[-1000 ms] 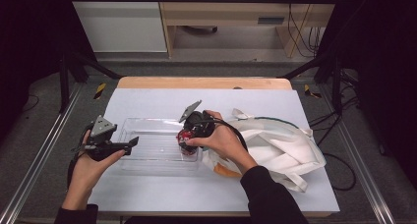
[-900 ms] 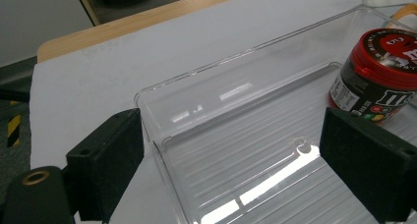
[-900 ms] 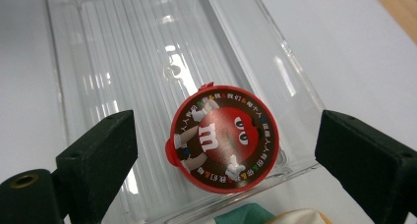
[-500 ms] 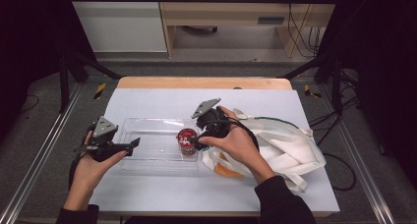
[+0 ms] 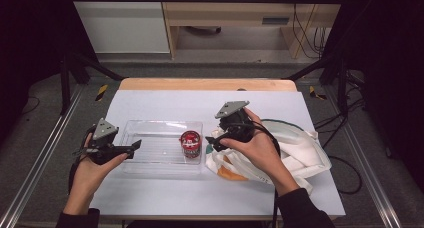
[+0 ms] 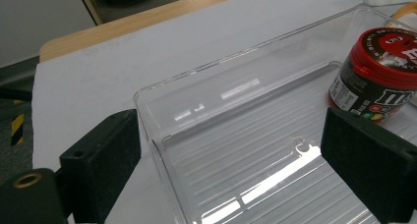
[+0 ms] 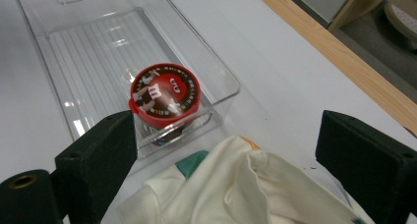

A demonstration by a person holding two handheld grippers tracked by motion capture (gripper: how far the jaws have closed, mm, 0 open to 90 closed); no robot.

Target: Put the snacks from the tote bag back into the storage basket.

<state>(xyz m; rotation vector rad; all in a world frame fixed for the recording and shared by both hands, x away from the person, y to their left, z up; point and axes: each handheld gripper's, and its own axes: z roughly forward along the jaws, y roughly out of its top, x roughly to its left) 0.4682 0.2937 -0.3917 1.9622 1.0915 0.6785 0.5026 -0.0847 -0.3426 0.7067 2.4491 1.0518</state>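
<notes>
the m&m's tub (image 5: pixel 190 143) with its red lid stood upright in the clear tray (image 5: pixel 150 150), at the end nearest the cloth bag (image 5: pixel 295 155); my right gripper (image 5: pixel 218 138) and left gripper (image 5: pixel 131 146) both gaped, released, holding nothing

This looks like a lab set up for recording, not a home. The surface (image 5: pixel 165 105) is a plain white sheet laid over a wooden top, boxed in by a metal frame (image 5: pixel 35 163) with black struts (image 5: pixel 82 63). Black curtains (image 5: pixel 30 48) hang dark on both sides. Cables (image 5: pixel 300 33) trail on the grey floor (image 5: pixel 225 70), which carries yellow-black tape (image 5: pixel 101 92). A wooden desk (image 5: pixel 225 13) stands behind.
</notes>
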